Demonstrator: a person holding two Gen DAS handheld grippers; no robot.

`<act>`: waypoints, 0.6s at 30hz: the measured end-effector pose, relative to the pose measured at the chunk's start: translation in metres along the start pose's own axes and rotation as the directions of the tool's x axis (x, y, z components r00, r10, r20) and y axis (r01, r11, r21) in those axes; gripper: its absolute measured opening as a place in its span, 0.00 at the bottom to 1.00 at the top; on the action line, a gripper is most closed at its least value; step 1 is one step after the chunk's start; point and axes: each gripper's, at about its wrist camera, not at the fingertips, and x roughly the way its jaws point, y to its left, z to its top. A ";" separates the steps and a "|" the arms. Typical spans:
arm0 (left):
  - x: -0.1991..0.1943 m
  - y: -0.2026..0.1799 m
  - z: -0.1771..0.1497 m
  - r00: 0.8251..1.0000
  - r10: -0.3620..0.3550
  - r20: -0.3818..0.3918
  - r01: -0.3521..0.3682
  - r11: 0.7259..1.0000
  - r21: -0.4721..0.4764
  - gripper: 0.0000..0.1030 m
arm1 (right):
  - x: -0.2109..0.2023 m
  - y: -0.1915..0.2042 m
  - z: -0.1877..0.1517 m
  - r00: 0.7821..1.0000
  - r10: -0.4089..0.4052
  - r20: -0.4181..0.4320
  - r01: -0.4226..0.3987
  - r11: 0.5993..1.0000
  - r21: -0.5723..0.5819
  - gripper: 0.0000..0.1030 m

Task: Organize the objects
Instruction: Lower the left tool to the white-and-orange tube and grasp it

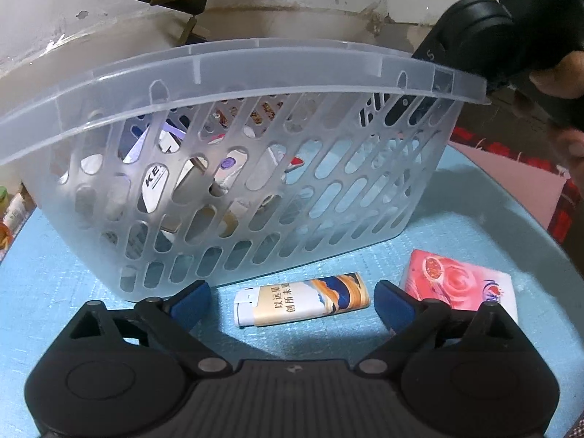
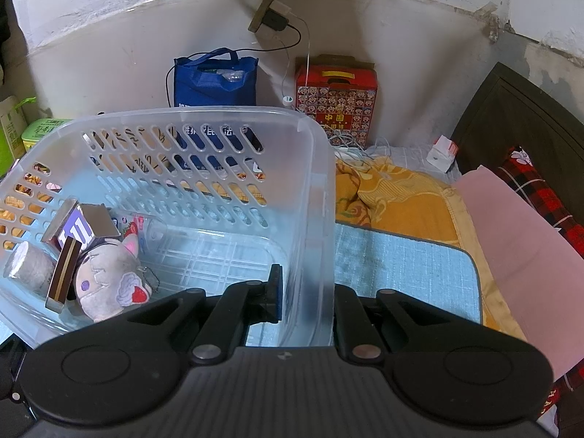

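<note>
Basket [image 1: 233, 168], translucent and slotted, stands tilted on the blue mat [image 1: 54, 292]; it holds a plush [image 2: 106, 284], boxes and a foil roll. My right gripper [image 2: 304, 292] has its jaws pinching the basket's near wall, one finger inside, one outside. A lighter [image 1: 303, 304] and a pink pack [image 1: 460, 286] lie on the mat before the basket. My left gripper [image 1: 292, 301] has its jaws spread, flanking the lighter without touching it.

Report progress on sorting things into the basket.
Done: a plush toy, small boxes and a foil roll lie in the basket. In hand: the right tongs clamp the basket's wall; the left tongs are open around the lighter. Left: lighter and pink tissue pack.
</note>
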 end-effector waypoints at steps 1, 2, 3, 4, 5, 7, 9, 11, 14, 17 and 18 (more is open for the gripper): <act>0.000 0.001 0.000 1.000 0.000 0.000 0.000 1.000 -0.006 0.95 | 0.000 0.000 0.000 1.000 0.000 -0.001 0.000 1.000 0.000 0.10; -0.001 0.001 0.000 1.000 0.001 0.001 -0.001 1.000 -0.008 0.95 | 0.000 0.000 0.000 1.000 0.000 0.000 0.000 1.000 0.000 0.10; -0.001 0.000 0.000 1.000 0.005 0.001 -0.005 1.000 -0.009 0.95 | 0.000 0.000 0.000 1.000 0.000 0.000 0.000 1.000 0.000 0.10; -0.002 -0.001 -0.001 1.000 0.008 0.002 -0.008 1.000 -0.009 0.95 | 0.000 0.000 0.000 1.000 -0.001 0.000 0.001 1.000 -0.001 0.10; -0.002 -0.002 -0.001 1.000 0.012 0.001 -0.012 1.000 -0.010 0.95 | 0.000 0.000 0.000 1.000 0.000 0.000 0.000 1.000 0.000 0.10; 0.001 -0.002 0.001 1.000 0.015 -0.002 -0.015 1.000 -0.003 0.95 | 0.000 0.000 0.000 1.000 0.000 0.000 0.000 1.000 0.000 0.10; 0.001 -0.001 0.002 1.000 0.012 -0.004 -0.012 1.000 0.001 0.95 | 0.001 0.000 0.000 1.000 -0.001 0.001 0.001 1.000 -0.001 0.10; 0.000 -0.002 0.002 1.000 0.010 0.000 -0.010 1.000 0.012 0.83 | 0.001 0.000 0.001 1.000 -0.001 0.000 0.001 1.000 -0.002 0.10; -0.002 0.000 0.003 1.000 -0.017 0.005 0.017 1.000 0.012 0.78 | 0.001 0.000 0.000 1.000 0.000 0.001 0.000 1.000 -0.002 0.10; -0.006 0.005 0.001 0.999 -0.045 0.017 0.045 0.999 0.011 0.78 | 0.001 0.000 0.001 1.000 -0.001 0.001 0.001 1.000 -0.003 0.10; -0.009 0.008 0.000 0.998 -0.063 0.023 0.063 0.998 0.003 0.78 | 0.001 0.000 0.001 1.000 -0.001 0.001 0.001 1.000 -0.002 0.10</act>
